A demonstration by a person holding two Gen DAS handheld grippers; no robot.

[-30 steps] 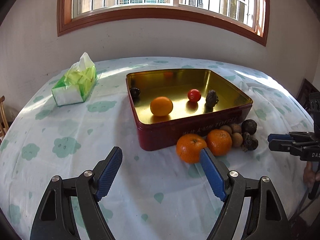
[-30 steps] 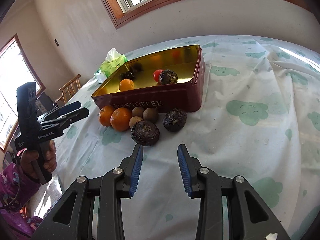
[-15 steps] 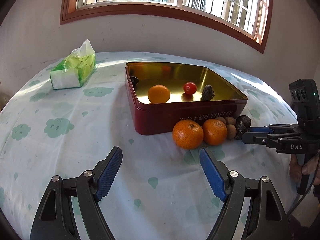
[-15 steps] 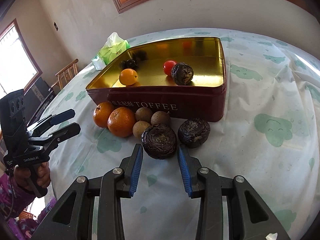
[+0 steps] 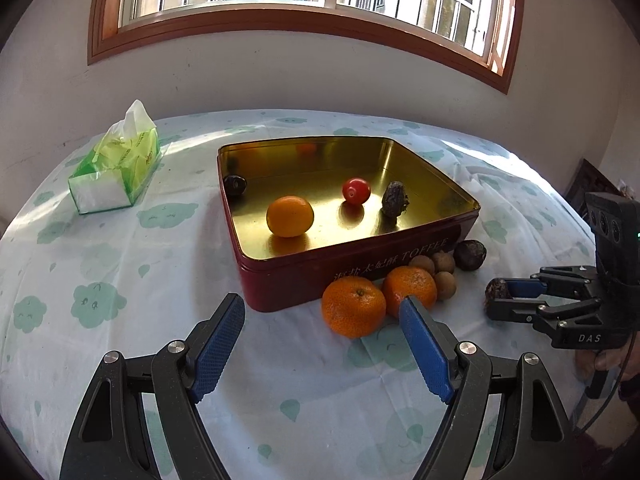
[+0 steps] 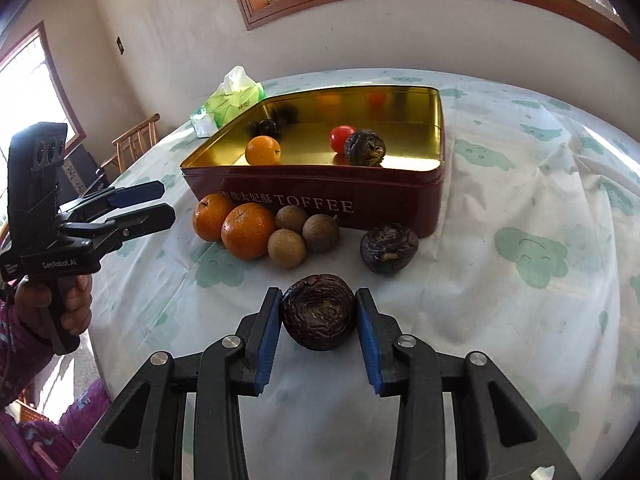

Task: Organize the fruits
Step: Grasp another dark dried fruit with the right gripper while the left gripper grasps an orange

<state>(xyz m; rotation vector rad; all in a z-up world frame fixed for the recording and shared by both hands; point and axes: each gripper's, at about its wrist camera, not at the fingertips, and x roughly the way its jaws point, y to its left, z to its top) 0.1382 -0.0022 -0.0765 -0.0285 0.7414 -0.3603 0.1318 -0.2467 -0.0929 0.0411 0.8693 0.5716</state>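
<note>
A red toffee tin (image 5: 360, 268) (image 6: 400, 208) with a gold inside holds an orange (image 5: 290, 216), a red tomato (image 5: 356, 191) and two dark wrinkled fruits (image 5: 395, 199). In front of it lie two oranges (image 5: 354, 307) (image 6: 248, 231), three small brown fruits (image 6: 286, 248) and a dark wrinkled fruit (image 6: 389, 248). My right gripper (image 6: 319, 316) is shut on another dark wrinkled fruit (image 6: 319, 312) (image 5: 496, 291), touching both its sides at the cloth. My left gripper (image 5: 322, 332) is open and empty, just short of the oranges.
A green tissue pack (image 5: 116, 164) lies at the far left of the cloud-patterned tablecloth (image 5: 120, 264). A wooden chair (image 6: 134, 144) stands beyond the table's left edge. The wall and window are behind the table.
My right gripper has moved forward and closed on the nearest dark fruit. My left gripper has drifted a little, still open.
</note>
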